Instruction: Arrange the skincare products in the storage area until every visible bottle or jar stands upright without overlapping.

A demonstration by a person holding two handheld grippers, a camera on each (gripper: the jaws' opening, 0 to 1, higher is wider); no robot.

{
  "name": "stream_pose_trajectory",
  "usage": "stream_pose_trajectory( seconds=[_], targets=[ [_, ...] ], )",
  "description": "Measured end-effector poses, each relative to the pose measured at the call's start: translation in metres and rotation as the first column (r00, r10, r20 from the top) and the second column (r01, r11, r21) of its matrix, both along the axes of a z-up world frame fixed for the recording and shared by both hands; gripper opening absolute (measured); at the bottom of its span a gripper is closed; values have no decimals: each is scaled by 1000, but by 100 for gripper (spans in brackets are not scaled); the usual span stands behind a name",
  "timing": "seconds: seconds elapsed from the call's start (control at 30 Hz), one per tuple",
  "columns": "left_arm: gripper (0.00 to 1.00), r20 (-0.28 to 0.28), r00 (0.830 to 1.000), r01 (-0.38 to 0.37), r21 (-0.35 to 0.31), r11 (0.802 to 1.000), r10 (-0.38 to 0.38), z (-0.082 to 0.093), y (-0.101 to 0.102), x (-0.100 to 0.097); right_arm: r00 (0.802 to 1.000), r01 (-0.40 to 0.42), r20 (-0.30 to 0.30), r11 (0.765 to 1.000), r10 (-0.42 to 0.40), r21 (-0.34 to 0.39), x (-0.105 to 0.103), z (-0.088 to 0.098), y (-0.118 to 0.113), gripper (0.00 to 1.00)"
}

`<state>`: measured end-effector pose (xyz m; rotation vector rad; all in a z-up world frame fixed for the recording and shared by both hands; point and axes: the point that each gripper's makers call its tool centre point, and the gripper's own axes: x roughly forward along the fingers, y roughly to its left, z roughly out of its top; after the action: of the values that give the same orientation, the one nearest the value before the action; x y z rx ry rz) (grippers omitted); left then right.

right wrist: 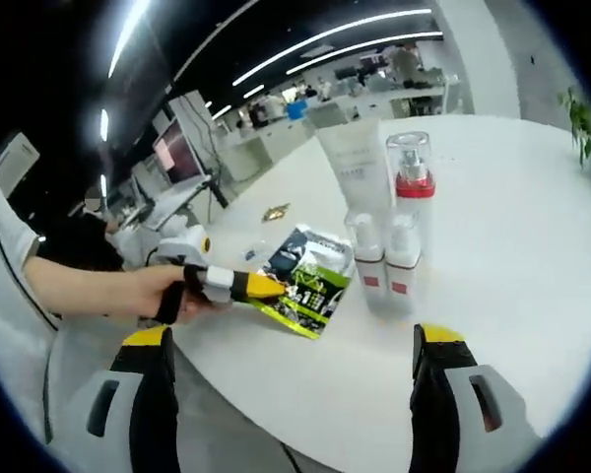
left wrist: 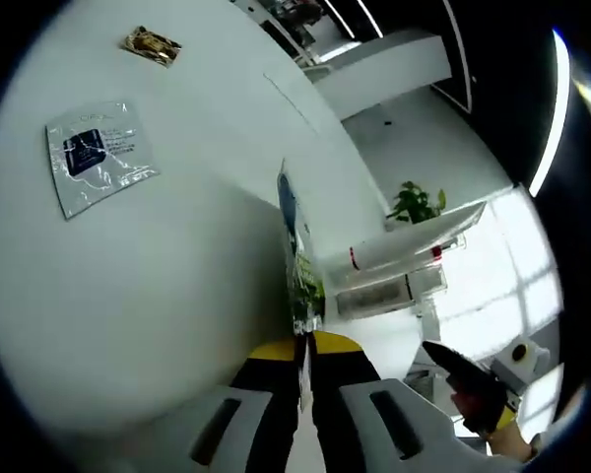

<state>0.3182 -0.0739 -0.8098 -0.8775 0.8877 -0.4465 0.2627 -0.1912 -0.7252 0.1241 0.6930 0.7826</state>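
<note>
My left gripper (left wrist: pixel 303 347) is shut on a green and blue sachet (left wrist: pixel 297 264), seen edge-on above the white table (left wrist: pixel 177 296). In the right gripper view the left gripper (right wrist: pixel 238 286), held by a hand, keeps the same sachet (right wrist: pixel 310 286) low over the table's near edge. Beside it stand a white tube (right wrist: pixel 358 168), a pump bottle with a red collar (right wrist: pixel 412 192) and two small clear bottles (right wrist: pixel 366 264) (right wrist: pixel 404 261), all upright and close together. My right gripper (right wrist: pixel 294 337) is open, with nothing between its jaws.
A silver sachet (left wrist: pixel 98 158) and a small gold sachet (left wrist: pixel 151 44) lie flat on the table. The right gripper (left wrist: pixel 470 382) shows off the table's edge. A potted plant (right wrist: pixel 576 118) stands beyond the table, with desks and monitors behind.
</note>
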Motion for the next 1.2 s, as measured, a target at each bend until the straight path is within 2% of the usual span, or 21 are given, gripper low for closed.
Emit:
stream_pose_trajectory(
  seconds=[0.13,0.27,0.5,0.73,0.83,0.93,1.0,1.2],
  targets=[
    [2,15,999,33,56,998,-33,-2,0,-1,1000,6,-8,1000,-6,-1,-2,-3,-3,99],
    [9,26,998,57,108,993,-61,-3,0,-2,1000,11,-13,1000,-11,5,-2,-3,-4,99],
    [11,40,992,106,187,977,-116,-3,4,-7,1000,11,-10,1000,-11,8,-3,-1,-2,99],
    [18,66,977,174,310,935,-204,-3,10,-5,1000,19,-11,1000,-18,14,-4,0,-2,99],
    [22,74,967,198,379,904,-243,-5,14,-2,1000,20,-9,1000,-20,14,-3,0,-2,99],
    [27,73,963,211,406,890,-261,-4,14,0,1000,21,-7,1000,-21,14,-3,0,-3,99],
    [28,64,957,227,440,869,-283,-7,16,0,1000,19,-5,1000,-19,12,-3,1,-3,99],
    [30,61,952,236,474,849,-299,-7,18,-3,1000,26,-2,1000,-26,15,-4,2,-4,99]
  ],
)
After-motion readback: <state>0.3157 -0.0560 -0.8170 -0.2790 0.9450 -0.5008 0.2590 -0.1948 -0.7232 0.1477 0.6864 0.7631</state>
